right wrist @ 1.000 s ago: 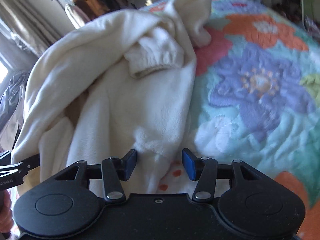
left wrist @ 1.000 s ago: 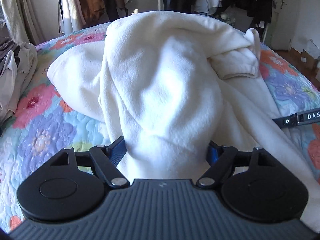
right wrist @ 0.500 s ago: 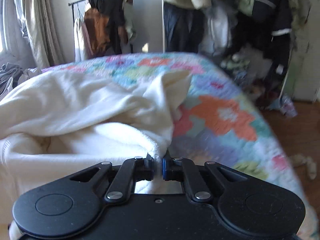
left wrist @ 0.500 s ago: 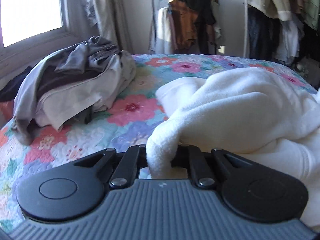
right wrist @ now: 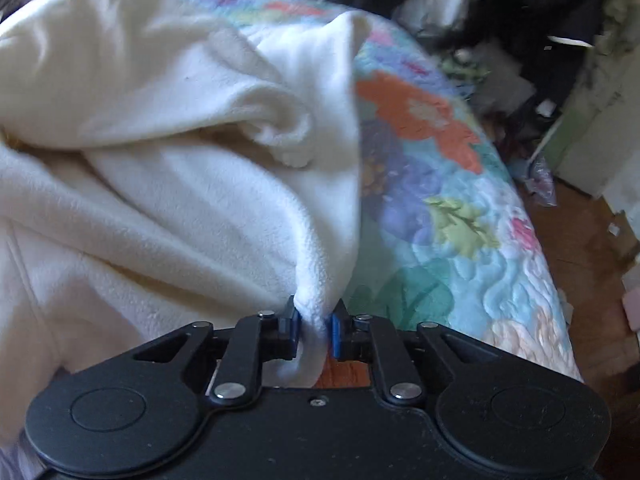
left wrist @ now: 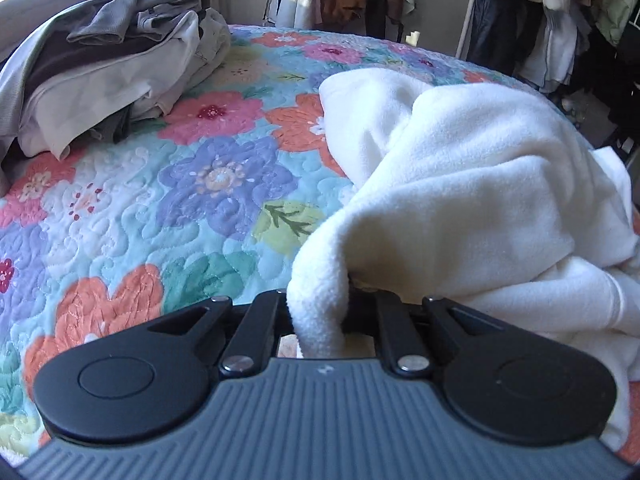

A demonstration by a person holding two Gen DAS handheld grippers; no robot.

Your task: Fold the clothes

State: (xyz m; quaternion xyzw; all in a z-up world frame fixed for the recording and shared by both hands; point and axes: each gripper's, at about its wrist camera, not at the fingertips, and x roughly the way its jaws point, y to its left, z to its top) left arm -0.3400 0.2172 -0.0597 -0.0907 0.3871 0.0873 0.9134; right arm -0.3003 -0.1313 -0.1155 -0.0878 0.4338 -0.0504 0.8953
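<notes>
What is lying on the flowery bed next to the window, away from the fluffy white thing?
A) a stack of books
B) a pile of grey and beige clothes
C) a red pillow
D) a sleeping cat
B: in the left wrist view a pile of grey and beige clothes sits on the floral quilt, apart from the white fleece garment.

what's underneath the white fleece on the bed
The floral quilt shows around and under the white fleece. Anything else beneath its bunched folds is covered.
</notes>
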